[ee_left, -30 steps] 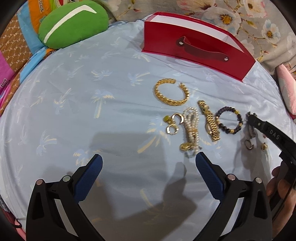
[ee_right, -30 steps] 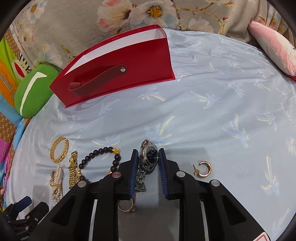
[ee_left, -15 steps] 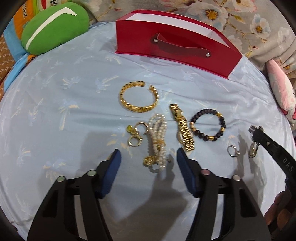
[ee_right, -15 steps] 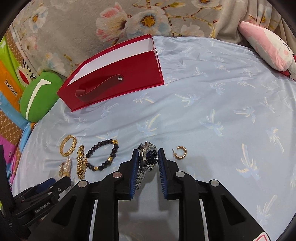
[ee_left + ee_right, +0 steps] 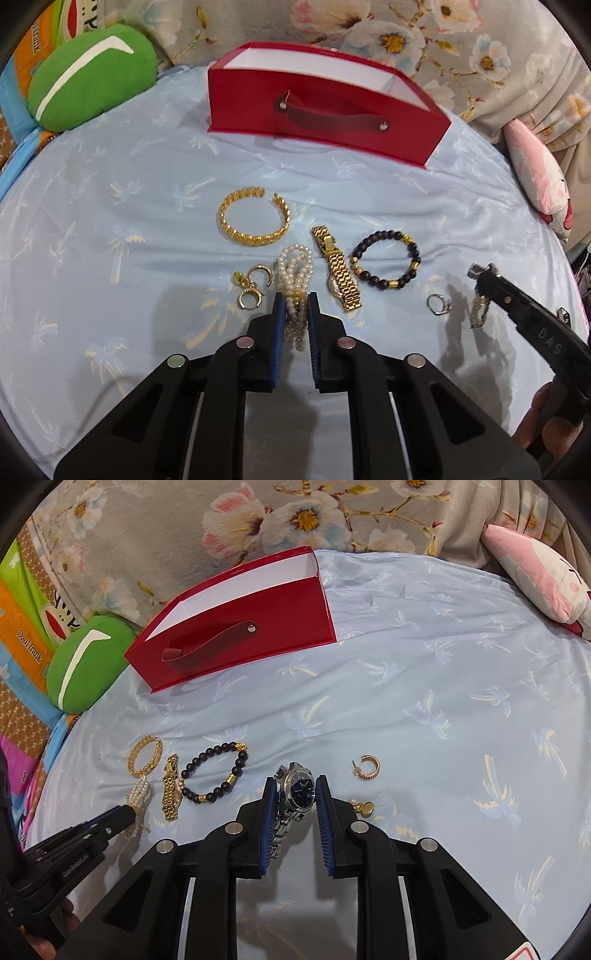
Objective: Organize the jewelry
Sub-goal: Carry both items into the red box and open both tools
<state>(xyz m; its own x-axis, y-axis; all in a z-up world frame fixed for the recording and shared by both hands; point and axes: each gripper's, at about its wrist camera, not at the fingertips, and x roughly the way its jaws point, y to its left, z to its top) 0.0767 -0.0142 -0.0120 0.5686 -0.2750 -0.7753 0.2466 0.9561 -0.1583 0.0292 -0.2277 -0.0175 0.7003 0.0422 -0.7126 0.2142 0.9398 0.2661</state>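
Note:
My left gripper point(image 5: 294, 300) is shut on the near end of a pearl bracelet point(image 5: 295, 266) that lies on the blue sheet. My right gripper point(image 5: 295, 783) is shut on a silver watch point(image 5: 297, 789) with a dark dial, lifted a little, band hanging down. It shows in the left wrist view point(image 5: 481, 275) at the right. A gold cuff bangle point(image 5: 255, 218), gold watch point(image 5: 337, 273), dark bead bracelet point(image 5: 386, 260), gold earrings point(image 5: 251, 286) and a small ring point(image 5: 437, 304) lie in a row. A red open box point(image 5: 325, 114) stands behind them.
A gold hoop earring point(image 5: 367, 768) and a gold stud point(image 5: 364, 808) lie right of the right gripper. A green cushion point(image 5: 88, 75) sits at the back left, a pink plush point(image 5: 535, 579) at the back right. Floral fabric rises behind the box.
My left gripper moved forward over the pearl bracelet and closed on it. My right gripper lifted the silver watch slightly off the sheet and stays shut on it.

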